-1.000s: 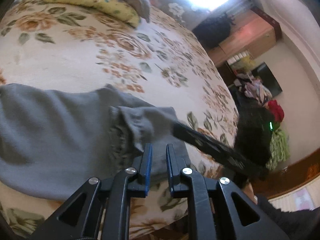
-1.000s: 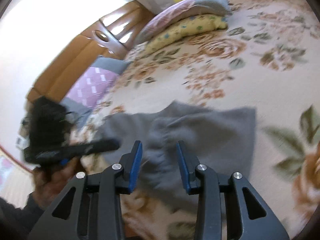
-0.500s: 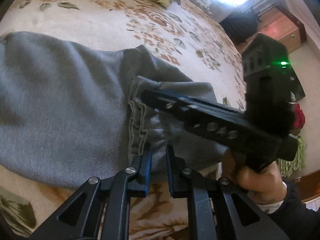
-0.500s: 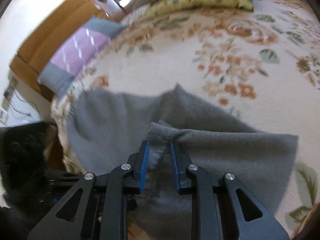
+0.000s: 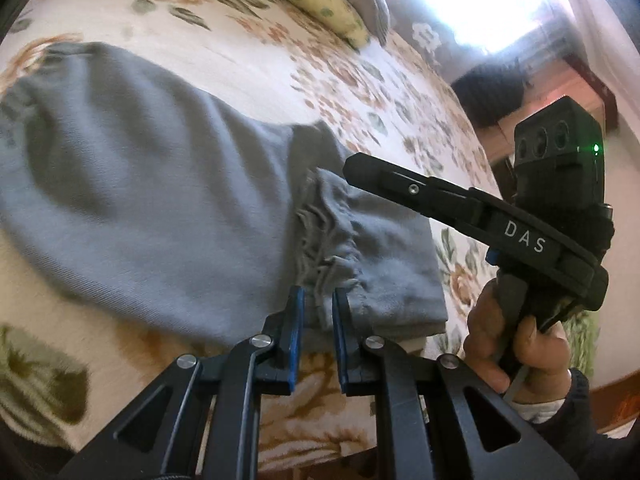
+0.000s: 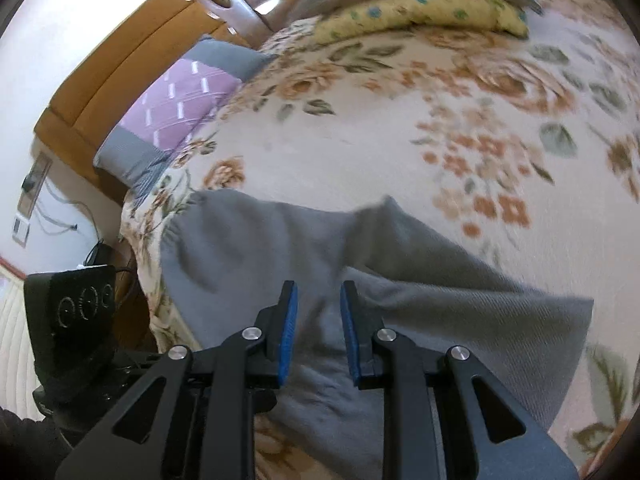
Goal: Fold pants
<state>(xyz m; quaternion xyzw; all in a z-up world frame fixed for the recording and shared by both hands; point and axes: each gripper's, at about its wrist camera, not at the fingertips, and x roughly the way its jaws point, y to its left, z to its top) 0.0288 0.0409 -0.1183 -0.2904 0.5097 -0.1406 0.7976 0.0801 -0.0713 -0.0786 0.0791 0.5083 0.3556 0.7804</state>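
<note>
- Your left gripper (image 5: 317, 304), jaws narrowly parted, sits at the near edge of the grey knit pants (image 5: 160, 208) on the floral bed (image 5: 280, 80), over the gathered cuff (image 5: 328, 240); whether it pinches cloth, you cannot tell.
- Pants run long leftward.
- Your right gripper (image 6: 318, 300) hovers above the folded leg, jaws slightly apart, gripping nothing.

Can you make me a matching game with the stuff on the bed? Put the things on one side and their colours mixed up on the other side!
Things:
1. pants
2. top pillow by the headboard
3. gripper pads
4. bedspread

Colours:
A. cream with orange flowers
B. blue
C. grey
D. yellow with small dots

Pairs: 1-C, 2-D, 3-B, 4-A
</note>
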